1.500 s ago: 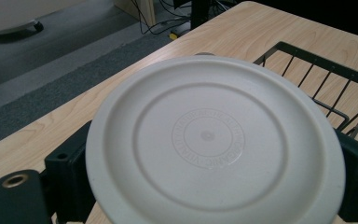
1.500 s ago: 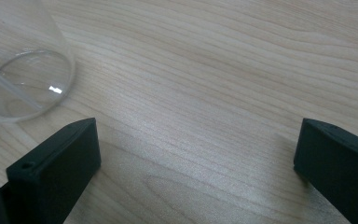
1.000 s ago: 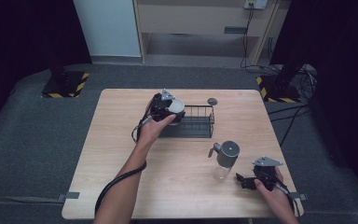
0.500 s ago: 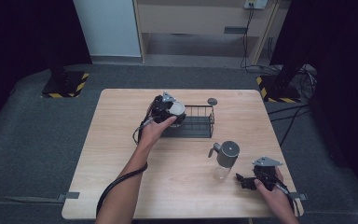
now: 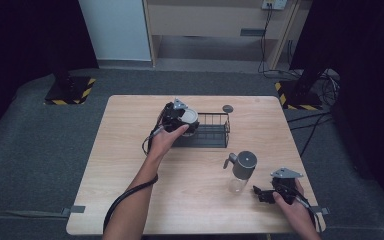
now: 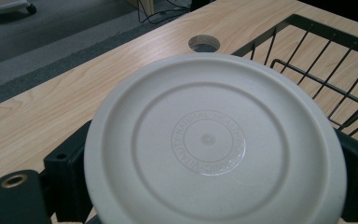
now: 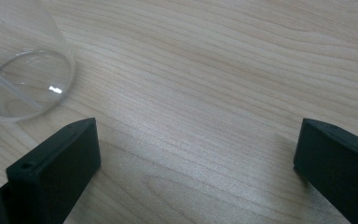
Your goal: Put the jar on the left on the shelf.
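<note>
My left gripper [image 5: 185,120] is shut on a round white lid [image 6: 212,140], its jaws clamped on the lid's two sides. It holds the lid [image 5: 189,117] at the left end of the black wire basket [image 5: 215,131]. A glass bottle with a grey pump top [image 5: 242,171] stands on the table near the front right. My right gripper [image 5: 262,194] rests low on the table just right of the bottle, jaws wide apart and nothing between them; the bottle's clear base [image 7: 21,79] shows at the upper left of the right gripper view.
The wooden table [image 5: 125,160] has a round cable hole [image 5: 227,108] behind the basket, also seen as a hole [image 6: 203,43] beyond the lid. The basket's wire rim [image 6: 317,51] runs to the right of the lid. Grey carpet surrounds the table.
The left gripper with the white lid has shifted slightly at the basket's left end. The right gripper and the bottle have stayed put.
</note>
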### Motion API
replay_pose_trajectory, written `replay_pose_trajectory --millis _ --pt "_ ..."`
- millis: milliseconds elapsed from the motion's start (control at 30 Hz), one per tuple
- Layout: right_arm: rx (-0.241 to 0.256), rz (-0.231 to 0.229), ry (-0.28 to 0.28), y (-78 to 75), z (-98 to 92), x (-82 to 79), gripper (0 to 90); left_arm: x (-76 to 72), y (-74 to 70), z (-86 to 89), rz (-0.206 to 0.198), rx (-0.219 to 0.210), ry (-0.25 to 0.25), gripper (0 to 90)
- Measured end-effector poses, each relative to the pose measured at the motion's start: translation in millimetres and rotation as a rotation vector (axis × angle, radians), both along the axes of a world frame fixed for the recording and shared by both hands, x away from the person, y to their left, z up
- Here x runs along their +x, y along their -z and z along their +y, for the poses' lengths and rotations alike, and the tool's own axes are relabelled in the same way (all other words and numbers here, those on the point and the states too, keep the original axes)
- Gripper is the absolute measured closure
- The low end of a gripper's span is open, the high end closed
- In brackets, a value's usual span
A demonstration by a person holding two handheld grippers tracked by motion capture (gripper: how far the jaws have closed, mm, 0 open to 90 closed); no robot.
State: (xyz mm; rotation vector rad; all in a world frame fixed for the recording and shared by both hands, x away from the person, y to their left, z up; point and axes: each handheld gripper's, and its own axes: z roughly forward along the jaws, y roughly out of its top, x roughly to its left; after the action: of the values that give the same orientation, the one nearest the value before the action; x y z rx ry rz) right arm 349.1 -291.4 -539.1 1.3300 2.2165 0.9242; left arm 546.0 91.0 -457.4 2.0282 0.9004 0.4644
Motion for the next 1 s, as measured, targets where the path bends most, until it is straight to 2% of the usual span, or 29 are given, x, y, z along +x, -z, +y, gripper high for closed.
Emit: replay_pose_trajectory --millis 467,700,1000 --pt "0.0 0.0 0.0 0.0 0.0 0.0 0.6 -0.1 0.2 -0.5 0.001 0.002 -0.004 9.0" --pt "0.0 0.0 0.0 0.0 0.0 0.0 0.6 -0.6 0.0 -3.5 0.006 0.018 -0.006 6.4" --pt "0.0 0.0 0.0 0.0 0.0 0.0 0.6 -3.3 -4.2 -2.1 -0.045 -0.014 -0.002 2.7"
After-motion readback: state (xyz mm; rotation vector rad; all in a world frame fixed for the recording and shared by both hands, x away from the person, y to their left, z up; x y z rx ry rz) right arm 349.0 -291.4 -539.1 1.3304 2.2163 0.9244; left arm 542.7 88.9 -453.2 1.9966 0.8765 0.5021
